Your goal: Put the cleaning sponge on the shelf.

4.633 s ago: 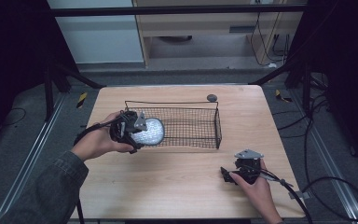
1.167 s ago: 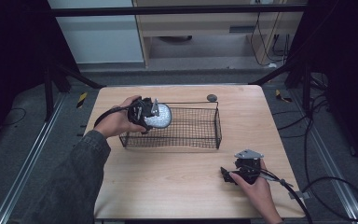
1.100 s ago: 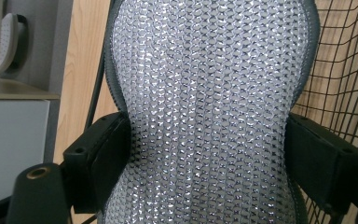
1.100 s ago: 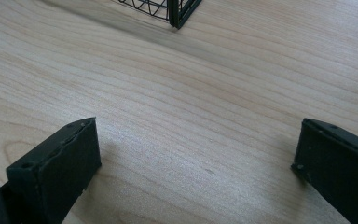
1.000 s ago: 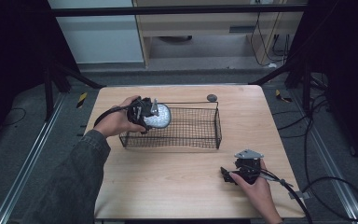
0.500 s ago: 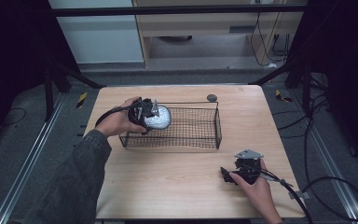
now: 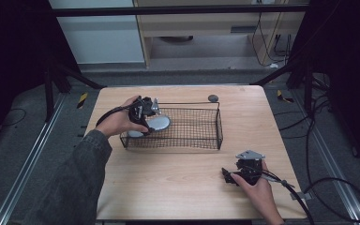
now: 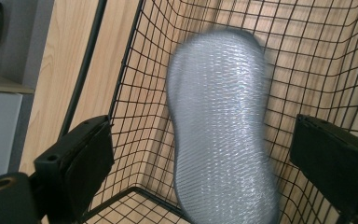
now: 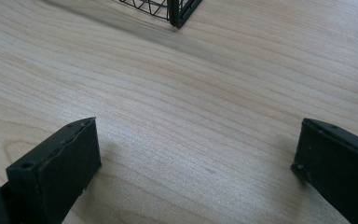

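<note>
Over the wire basket (image 7: pixel 187 133), the left tongs (image 8: pixel 205 163) have just been opening, freeing the silver pouch (image 8: pixel 221 126) inside; right tongs (image 9: pixel 196 172) gape empty

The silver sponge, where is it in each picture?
High view: the sponge is at the basket's left end, by the left gripper.
Left gripper view: the sponge is in the middle, blurred, between the open jaws.
Right gripper view: not in it.
Shared landmark: the basket; its corner is at the top there.
</note>
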`<state>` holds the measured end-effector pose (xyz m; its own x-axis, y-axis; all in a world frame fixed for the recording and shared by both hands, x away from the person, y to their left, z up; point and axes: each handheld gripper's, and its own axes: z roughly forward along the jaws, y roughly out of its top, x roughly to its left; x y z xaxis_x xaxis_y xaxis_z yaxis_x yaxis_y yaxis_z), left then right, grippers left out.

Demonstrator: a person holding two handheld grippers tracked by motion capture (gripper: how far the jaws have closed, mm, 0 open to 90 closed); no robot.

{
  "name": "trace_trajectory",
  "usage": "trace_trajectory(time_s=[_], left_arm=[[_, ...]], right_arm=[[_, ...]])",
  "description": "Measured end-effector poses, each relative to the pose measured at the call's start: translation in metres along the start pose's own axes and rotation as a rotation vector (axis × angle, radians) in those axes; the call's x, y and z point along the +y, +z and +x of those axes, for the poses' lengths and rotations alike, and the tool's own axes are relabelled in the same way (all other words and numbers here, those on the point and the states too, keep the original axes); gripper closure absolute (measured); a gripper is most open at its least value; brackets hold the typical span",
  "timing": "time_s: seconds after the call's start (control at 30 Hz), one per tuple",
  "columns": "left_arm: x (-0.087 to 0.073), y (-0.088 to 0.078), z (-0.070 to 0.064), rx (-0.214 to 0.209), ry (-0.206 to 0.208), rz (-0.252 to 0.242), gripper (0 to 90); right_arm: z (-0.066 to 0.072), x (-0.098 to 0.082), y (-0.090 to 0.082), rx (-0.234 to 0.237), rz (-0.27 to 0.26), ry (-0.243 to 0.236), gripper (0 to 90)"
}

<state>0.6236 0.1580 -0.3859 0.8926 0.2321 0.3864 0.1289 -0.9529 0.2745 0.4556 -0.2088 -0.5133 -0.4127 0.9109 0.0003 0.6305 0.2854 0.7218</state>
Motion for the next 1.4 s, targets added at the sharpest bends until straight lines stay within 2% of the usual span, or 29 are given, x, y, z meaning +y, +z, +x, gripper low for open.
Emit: trace_trajectory(time_s=[0.07,0.57,0.67,0.9,1.07,1.4], left_arm=[[0.000,-0.001,0.000,-0.001,-0.013,-0.006,5.7],[0.000,-0.013,-0.001,-0.003,-0.026,-0.040,8.0],[0.000,-0.016,-0.001,-0.002,-0.027,-0.050,11.1],[-0.003,-0.021,-0.002,-0.008,-0.058,-0.081,13.2],[-0.001,-0.024,-0.006,-0.017,-0.060,-0.090,13.2],[0.003,-0.033,-0.013,0.006,-0.122,-0.127,10.3]], right_arm=[[0.000,0.000,0.000,0.000,0.000,0.000,0.5],[0.000,0.000,0.000,-0.001,0.001,-0.002,0.5],[0.000,0.000,0.000,0.000,0.000,0.000,0.5],[0.000,0.000,0.000,-0.001,0.001,-0.001,0.5],[0.000,0.000,0.000,0.000,-0.001,-0.001,0.5],[0.000,0.000,0.000,-0.001,0.000,-0.003,0.5]])
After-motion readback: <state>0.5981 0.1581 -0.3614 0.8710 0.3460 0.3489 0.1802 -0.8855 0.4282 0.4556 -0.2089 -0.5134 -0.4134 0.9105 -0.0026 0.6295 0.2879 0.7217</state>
